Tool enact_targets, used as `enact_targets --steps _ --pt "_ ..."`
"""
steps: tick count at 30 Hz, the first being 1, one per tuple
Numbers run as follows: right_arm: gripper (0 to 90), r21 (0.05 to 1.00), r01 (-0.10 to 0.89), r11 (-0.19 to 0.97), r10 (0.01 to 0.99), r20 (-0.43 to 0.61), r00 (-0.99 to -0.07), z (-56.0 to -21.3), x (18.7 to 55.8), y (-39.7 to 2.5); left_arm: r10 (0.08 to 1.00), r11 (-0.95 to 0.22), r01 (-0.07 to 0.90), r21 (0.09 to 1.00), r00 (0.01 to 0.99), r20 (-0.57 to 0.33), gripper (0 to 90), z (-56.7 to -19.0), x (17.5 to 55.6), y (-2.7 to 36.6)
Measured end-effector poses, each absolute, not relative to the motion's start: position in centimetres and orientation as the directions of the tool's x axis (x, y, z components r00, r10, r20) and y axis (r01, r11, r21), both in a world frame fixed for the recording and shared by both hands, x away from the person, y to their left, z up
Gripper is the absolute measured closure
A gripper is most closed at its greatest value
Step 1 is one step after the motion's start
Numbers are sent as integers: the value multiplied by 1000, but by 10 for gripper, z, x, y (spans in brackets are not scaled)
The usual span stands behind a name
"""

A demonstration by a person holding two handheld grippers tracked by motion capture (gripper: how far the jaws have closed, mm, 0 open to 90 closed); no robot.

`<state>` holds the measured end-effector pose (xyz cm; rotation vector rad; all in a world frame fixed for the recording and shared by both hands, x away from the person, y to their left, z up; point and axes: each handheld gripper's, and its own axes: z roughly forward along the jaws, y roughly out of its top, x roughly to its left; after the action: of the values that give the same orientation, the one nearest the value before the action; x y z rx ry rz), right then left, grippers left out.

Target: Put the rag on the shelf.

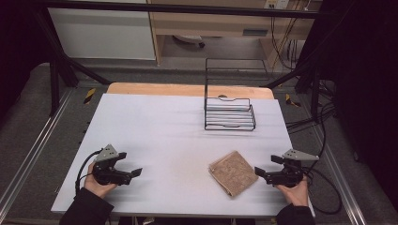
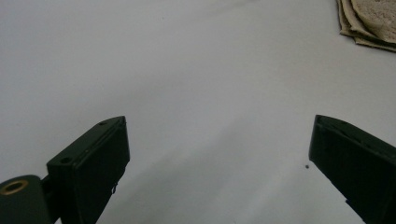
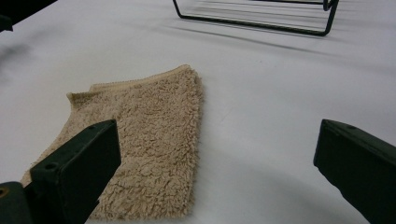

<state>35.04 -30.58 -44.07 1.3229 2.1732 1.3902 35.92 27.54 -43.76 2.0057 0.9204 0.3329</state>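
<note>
Left claw (image 1: 137, 172) agape, right claw (image 1: 257, 171) agape, both low

You worked in a lab-like recording bay: a white table (image 1: 155, 136) stood inside a black metal frame (image 1: 56, 70), with dark curtains and loose cables (image 1: 324, 122) around

Bare table (image 1: 155, 136) lies open between the folded towel (image 1: 233, 172) and wire rack (image 1: 229, 114) beyond.
</note>
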Motion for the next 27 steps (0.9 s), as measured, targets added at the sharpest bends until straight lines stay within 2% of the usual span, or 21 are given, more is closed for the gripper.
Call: enact_targets --steps 15,24,27 --pt "34 819 544 183 781 215 -586 -435 349 -294 723 -332 480 812 683 -108 52 -436 357 277" --pt "94 818 539 202 755 221 -617 -427 349 -271 729 -329 483 811 677 -107 56 -435 358 277" --pt "151 818 522 240 739 194 -645 -425 351 -260 730 -330 482 812 675 -104 57 -435 358 277"
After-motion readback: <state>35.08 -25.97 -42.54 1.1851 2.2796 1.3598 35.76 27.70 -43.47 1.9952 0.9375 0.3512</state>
